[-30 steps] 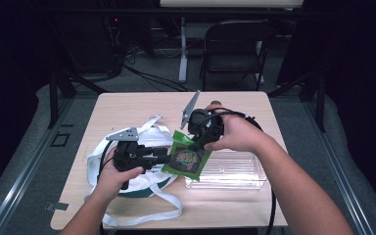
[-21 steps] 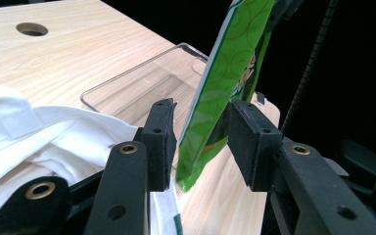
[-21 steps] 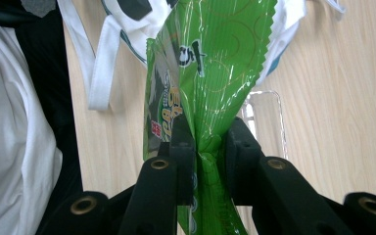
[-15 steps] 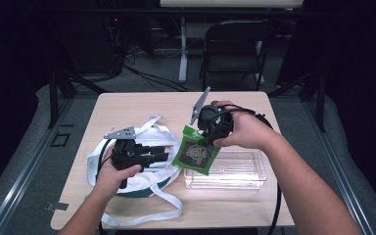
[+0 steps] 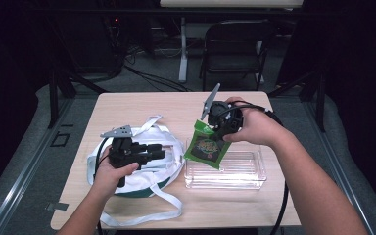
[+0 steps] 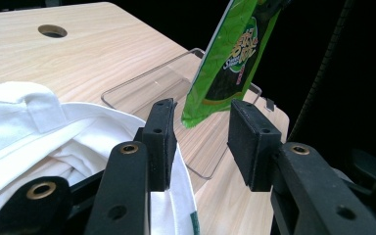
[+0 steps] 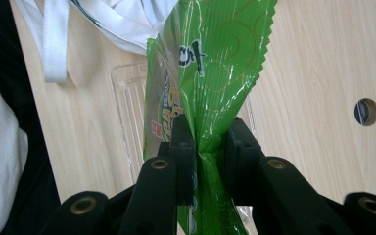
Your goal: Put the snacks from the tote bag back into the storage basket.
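From the high view, my right gripper (image 5: 214, 128) is clamped on the top edge of the green snack packet (image 5: 206, 149), which hangs in the air over the near-left corner of the clear plastic tray (image 5: 245, 174); my hand covers most of the gripper, so the pinch itself is hard to see there. My left gripper (image 5: 157, 152) rests over the white cloth bag (image 5: 142, 183), which lies on the wooden table (image 5: 142, 110) just left of the tray, and my fist hides how its jaws sit on the fabric. In the left gripper view, my left gripper (image 6: 203, 132) has its jaws parted; the white cloth bag (image 6: 54, 132) lies against the left one, perhaps caught under it, though I cannot tell for sure. Beyond them hangs the green snack packet (image 6: 225, 63), its top cut off by the frame, above the clear plastic tray (image 6: 147, 88). In the right gripper view, my right gripper (image 7: 208, 142) squeezes the crinkled green snack packet (image 7: 215, 63) tight between both pads, with the packet's lower end running out of frame.
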`<state>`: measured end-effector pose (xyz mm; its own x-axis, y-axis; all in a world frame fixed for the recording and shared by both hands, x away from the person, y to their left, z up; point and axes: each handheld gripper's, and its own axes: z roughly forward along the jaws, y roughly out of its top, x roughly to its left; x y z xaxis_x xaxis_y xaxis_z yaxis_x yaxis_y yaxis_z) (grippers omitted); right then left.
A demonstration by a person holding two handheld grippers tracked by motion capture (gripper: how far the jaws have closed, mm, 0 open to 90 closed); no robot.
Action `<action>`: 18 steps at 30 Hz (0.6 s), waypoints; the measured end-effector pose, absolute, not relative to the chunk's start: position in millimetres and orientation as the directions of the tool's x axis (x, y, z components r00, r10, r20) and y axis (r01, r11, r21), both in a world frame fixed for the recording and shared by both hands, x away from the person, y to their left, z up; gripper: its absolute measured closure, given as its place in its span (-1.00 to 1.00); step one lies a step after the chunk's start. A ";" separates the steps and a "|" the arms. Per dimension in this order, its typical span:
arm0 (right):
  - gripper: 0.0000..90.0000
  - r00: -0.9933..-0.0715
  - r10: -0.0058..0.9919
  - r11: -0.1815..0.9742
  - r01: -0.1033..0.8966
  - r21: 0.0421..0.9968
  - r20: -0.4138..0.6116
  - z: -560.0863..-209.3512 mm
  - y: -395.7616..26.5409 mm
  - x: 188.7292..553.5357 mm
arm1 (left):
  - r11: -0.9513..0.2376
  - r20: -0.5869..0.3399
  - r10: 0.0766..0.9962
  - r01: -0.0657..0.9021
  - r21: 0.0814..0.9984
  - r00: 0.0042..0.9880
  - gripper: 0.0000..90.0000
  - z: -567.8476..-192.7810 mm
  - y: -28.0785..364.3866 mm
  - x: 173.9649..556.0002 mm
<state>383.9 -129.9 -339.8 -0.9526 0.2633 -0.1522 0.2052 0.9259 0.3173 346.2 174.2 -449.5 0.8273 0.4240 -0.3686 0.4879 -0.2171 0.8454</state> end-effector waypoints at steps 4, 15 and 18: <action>0.71 -0.949 0.275 0.926 0.218 0.308 -0.157 -343.5 -132.9 387.1 | -0.211 -0.372 0.430 0.492 0.844 0.822 0.39 -449.9 175.8 346.5; 0.71 -0.948 0.276 0.929 0.220 0.297 -0.161 -349.9 -131.2 399.7 | -0.211 -0.367 0.446 0.494 0.844 0.817 0.39 -451.3 180.3 348.4; 0.71 -0.945 0.279 0.930 0.223 0.291 -0.168 -352.7 -130.3 402.7 | -0.206 -0.369 0.450 0.497 0.843 0.813 0.39 -451.8 181.9 349.0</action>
<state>402.7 -130.3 -352.7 -0.9455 0.2788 -0.1682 0.2225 0.9304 0.2914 349.0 181.9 -451.8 0.8130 0.4503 -0.3690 0.4968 -0.2062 0.8430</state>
